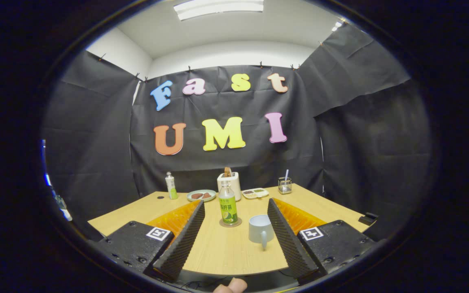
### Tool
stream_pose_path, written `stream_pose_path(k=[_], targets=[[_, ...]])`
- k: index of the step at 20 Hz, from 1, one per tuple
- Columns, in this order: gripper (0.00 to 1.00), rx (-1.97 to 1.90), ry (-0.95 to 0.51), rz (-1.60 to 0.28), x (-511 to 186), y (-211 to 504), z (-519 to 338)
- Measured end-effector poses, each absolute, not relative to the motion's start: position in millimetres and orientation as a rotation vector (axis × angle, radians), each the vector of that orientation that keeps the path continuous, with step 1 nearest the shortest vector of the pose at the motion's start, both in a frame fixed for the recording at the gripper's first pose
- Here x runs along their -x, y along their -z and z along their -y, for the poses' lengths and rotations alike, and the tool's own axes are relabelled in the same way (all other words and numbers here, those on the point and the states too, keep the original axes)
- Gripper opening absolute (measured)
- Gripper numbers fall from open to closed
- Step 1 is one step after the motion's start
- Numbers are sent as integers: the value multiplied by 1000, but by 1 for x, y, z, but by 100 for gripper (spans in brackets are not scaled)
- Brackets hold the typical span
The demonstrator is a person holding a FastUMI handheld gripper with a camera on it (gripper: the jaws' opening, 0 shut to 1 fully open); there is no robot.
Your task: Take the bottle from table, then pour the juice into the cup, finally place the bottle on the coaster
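A clear bottle [227, 205] with a green label and a white cap stands upright on a round coaster [231, 223] in the middle of the wooden table [222, 250]. Just right of it sits a pale grey-blue cup [260, 229], its handle turned toward me. My gripper [236, 211] is open, well back from both. The bottle and cup lie ahead between the lines of the two fingers [185, 238], and nothing is held between them.
Along the table's far edge stand a small green-and-white bottle [171, 186], a plate with brown food [201, 195], a white toaster with bread [229, 183], a divided dish [255, 193] and a clear holder with a straw [285, 185]. A dark small object [368, 218] lies at the right edge. A fingertip [231, 286] shows below.
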State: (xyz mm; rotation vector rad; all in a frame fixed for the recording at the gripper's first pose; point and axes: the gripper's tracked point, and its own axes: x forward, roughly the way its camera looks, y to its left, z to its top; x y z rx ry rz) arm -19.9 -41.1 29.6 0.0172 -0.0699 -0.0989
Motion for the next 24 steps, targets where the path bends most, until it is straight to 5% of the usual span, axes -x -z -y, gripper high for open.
stream_pose_path(k=[24], targets=[[100, -24, 49, 117, 30, -36, 36]])
